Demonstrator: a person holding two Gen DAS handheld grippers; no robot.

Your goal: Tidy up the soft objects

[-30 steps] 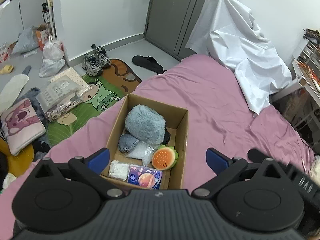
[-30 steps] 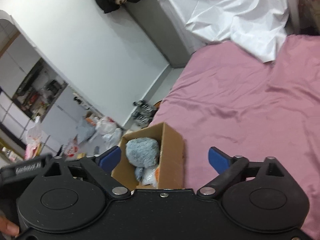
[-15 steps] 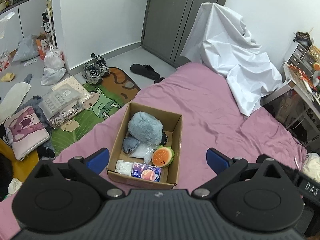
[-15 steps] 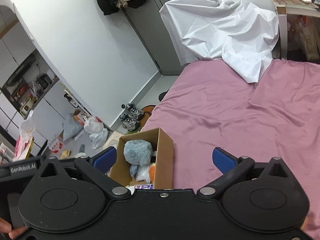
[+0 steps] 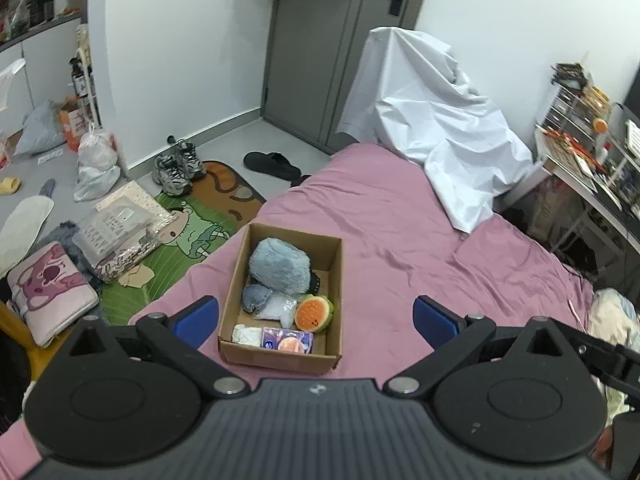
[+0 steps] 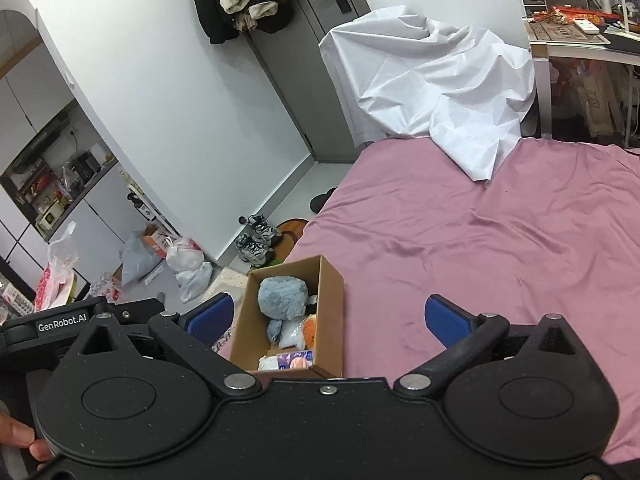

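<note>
A cardboard box (image 5: 334,276) sits on the pink bed (image 5: 400,216). It holds a fluffy grey-blue plush (image 5: 280,266), a watermelon-slice plush (image 5: 314,313), a clear bag (image 5: 278,307), a white packet (image 5: 247,335) and a purple tissue pack (image 5: 286,340). My left gripper (image 5: 316,322) is open and empty, held above and behind the box. My right gripper (image 6: 328,320) is open and empty; the box (image 6: 332,308) and the grey-blue plush (image 6: 282,296) lie between its fingers, well below.
A white sheet (image 5: 432,136) is draped at the bed's far end. On the floor to the left lie sneakers (image 5: 176,164), a black slipper (image 5: 272,164), a green cartoon mat (image 5: 184,232), bags and a pink cushion (image 5: 48,284). A cluttered desk (image 5: 584,160) stands on the right.
Both grippers have risen and pulled back from the box, which now looks smaller and farther. The box contents have not moved. Both grippers stay open.
</note>
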